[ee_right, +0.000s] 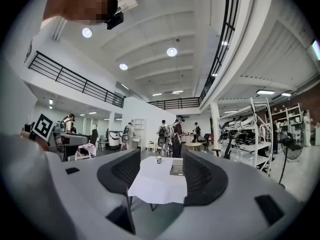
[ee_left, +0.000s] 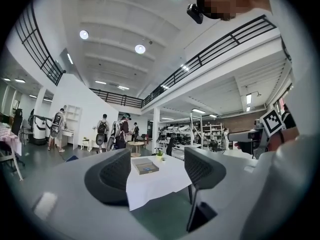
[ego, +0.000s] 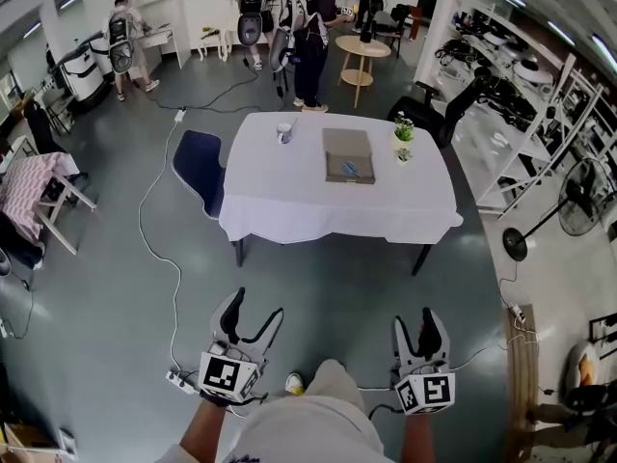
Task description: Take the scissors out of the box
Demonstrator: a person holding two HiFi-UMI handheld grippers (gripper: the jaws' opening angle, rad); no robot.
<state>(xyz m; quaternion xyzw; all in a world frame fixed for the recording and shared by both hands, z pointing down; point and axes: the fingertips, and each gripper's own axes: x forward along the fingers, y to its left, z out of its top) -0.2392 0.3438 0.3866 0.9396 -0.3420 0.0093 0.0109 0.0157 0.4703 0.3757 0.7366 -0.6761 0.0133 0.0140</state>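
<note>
The person stands well back from the white-draped counter [ego: 289,201] at twelve o'clock. The left claw [ego: 255,309] and right claw [ego: 416,322] point level towards it, each spread apart and empty, likely readied for the approach. The box [ego: 348,155] lies mid-counter, and the bluish thing inside is probably the scissors [ego: 349,169].

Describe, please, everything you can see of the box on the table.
The box is a flat, rectangular, grey-brown one, cardboard by its look, lying level on the white tablecloth, right of centre. A small blue thing shows at its near end, too small to identify. Only the cloth touches it; the cup and the plant stand apart.
</note>
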